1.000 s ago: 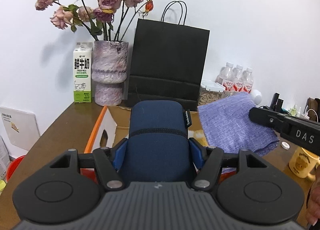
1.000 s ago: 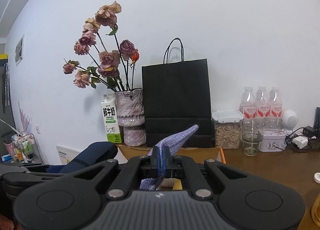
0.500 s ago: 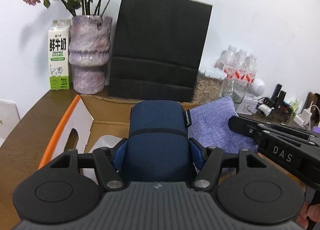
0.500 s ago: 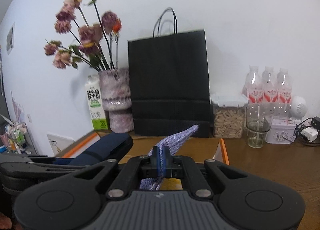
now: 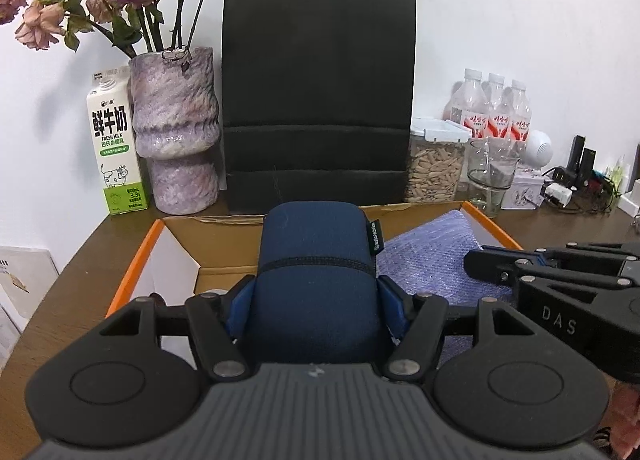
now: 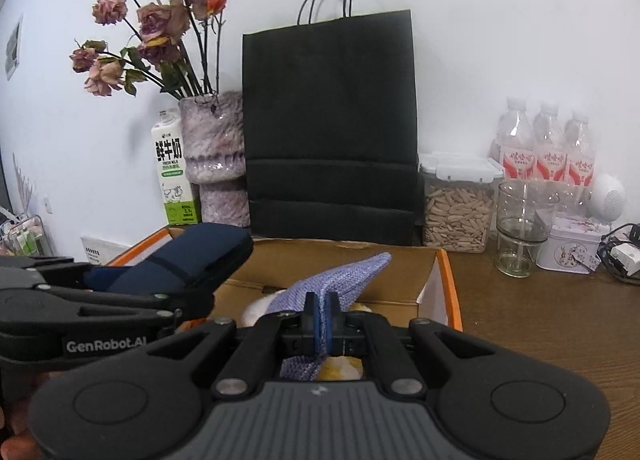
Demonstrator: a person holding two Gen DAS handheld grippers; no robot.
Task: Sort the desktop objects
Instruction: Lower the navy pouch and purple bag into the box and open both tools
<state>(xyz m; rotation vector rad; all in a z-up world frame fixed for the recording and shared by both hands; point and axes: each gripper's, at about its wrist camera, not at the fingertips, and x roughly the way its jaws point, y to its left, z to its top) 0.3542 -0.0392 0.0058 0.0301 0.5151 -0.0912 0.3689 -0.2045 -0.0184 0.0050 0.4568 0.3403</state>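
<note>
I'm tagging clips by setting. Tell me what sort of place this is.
Probably a home or office desk against a white wall: a vase of dried roses, a milk carton, a black paper bag and water bottles line its back edge.

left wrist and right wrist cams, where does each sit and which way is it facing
Left wrist: on the left tool, facing the wall; it grips a navy pouch over the cardboard box.
Right wrist: on the right tool, same heading; it pinches a purple cloth.
Shared: black bag, vase, each other's tool.
</note>
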